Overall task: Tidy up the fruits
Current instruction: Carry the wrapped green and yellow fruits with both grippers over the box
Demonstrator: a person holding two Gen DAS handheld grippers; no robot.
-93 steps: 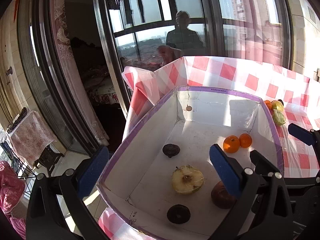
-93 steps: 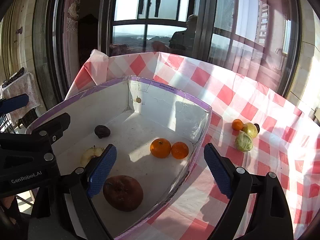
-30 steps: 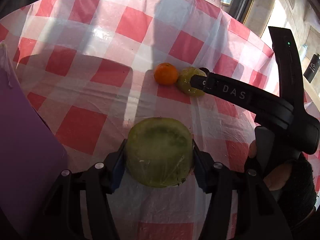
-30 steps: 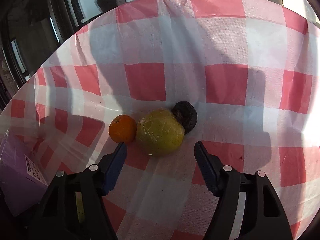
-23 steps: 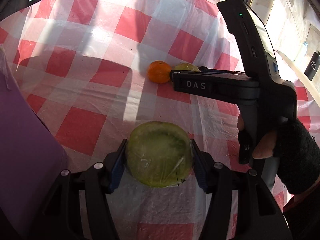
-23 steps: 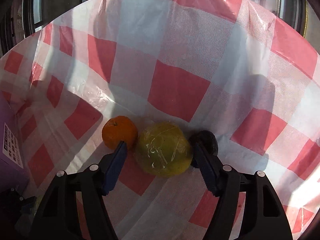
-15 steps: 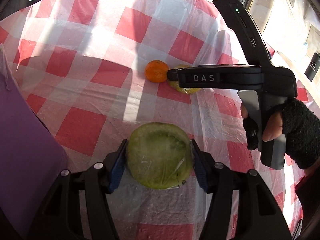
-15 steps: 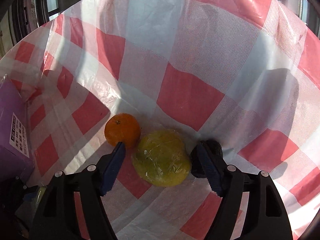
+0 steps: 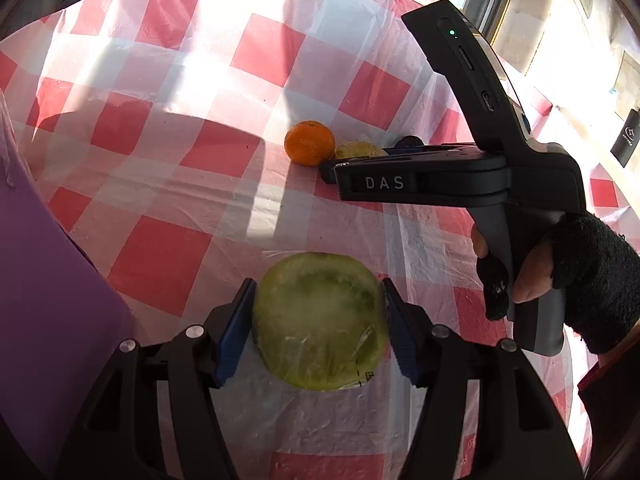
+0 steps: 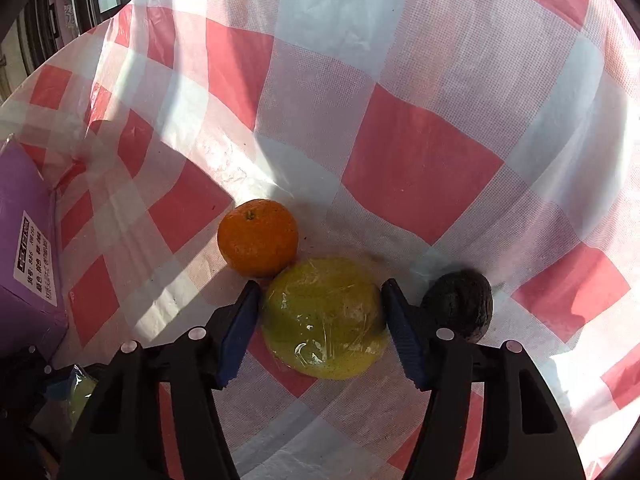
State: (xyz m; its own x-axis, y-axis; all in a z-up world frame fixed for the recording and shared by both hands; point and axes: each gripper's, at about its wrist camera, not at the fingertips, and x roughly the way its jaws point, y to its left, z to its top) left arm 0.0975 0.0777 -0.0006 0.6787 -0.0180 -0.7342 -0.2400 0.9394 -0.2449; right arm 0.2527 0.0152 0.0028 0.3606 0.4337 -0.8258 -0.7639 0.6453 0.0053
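My left gripper [image 9: 318, 330] is shut on a plastic-wrapped green fruit [image 9: 320, 320] that rests on the red-and-white checked tablecloth [image 9: 160, 248]. My right gripper [image 10: 320, 324] has its blue pads on both sides of a wrapped yellow fruit [image 10: 326, 316], which sits on the cloth. An orange [image 10: 258, 237] touches the yellow fruit on its left. A dark wrinkled fruit [image 10: 460, 304] lies just right of the right finger. In the left wrist view the orange [image 9: 309, 143] sits beyond the right gripper's black body [image 9: 440, 180], which hides most of the yellow fruit [image 9: 358, 149].
The purple wall of the box stands at the left edge in the left wrist view [image 9: 44, 280] and in the right wrist view [image 10: 28, 216]. A gloved hand [image 9: 560, 280] holds the right gripper's handle. Bright windows lie beyond the table's far edge.
The right gripper came in closer over the yellow fruit and its pads narrowed around it. The left gripper stayed shut on the green fruit in the same place.
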